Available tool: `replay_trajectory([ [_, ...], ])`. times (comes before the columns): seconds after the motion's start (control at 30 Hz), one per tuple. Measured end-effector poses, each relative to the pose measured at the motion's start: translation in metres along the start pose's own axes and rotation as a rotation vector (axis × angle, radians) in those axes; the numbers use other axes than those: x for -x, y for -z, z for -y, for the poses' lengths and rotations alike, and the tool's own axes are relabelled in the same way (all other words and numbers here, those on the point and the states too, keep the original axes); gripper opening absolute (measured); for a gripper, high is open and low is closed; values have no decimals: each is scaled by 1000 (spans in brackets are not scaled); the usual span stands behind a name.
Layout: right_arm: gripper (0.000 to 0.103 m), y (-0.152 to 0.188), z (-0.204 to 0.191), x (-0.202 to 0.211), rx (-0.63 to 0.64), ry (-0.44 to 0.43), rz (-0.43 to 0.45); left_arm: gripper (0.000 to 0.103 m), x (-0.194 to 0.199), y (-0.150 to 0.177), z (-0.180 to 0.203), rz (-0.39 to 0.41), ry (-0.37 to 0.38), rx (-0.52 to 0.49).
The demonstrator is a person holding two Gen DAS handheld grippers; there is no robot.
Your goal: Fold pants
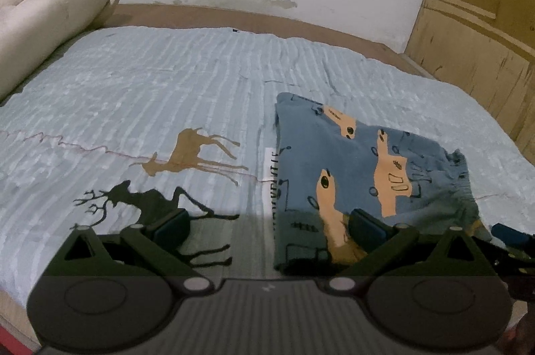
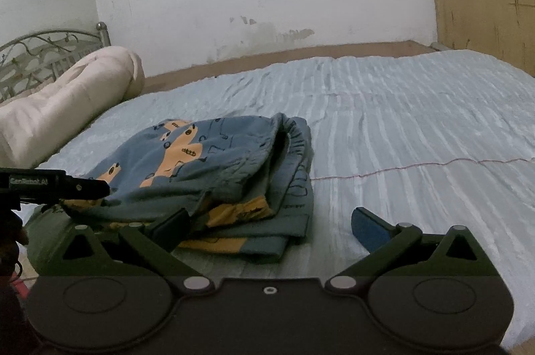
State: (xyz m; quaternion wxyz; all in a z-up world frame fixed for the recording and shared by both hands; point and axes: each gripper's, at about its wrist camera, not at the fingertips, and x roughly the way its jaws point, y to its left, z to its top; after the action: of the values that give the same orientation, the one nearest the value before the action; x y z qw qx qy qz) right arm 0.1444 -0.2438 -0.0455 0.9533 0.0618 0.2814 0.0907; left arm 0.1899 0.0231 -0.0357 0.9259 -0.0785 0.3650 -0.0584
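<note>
Both grippers stand spread, holding nothing: left gripper (image 1: 269,229) at the near left edge of the pants (image 1: 361,174), right gripper (image 2: 269,226) beside their right. Pants lie folded on the bedspread (image 1: 133,94); folding appears finished, perhaps needing smoothing.

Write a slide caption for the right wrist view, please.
Folded blue pants lie on the striped bedspread; the open right tool hovers beside them.

Soft printed cloth pants (image 2: 214,167) lie on a ribbed, crinkled fabric bedspread (image 2: 401,121) beside rough plywood (image 1: 485,20).
</note>
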Motion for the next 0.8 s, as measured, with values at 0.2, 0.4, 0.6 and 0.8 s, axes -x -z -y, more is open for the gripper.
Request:
replay_trajectory([
  [0.2, 102, -6, -9, 5, 22, 60, -62, 102, 13, 7, -1, 4, -7, -3],
  [0.4, 102, -10, -12, 13, 20, 78, -65, 102, 22, 3, -1, 16, -6, -1],
  [0.6, 102, -24, -14, 14, 53, 40, -35, 102, 11, -16, -2, 24, 16, -15],
  [0.8, 102, -47, -5, -8, 80, -31, -20, 102, -14, -25, 5, -20, 26, -38],
])
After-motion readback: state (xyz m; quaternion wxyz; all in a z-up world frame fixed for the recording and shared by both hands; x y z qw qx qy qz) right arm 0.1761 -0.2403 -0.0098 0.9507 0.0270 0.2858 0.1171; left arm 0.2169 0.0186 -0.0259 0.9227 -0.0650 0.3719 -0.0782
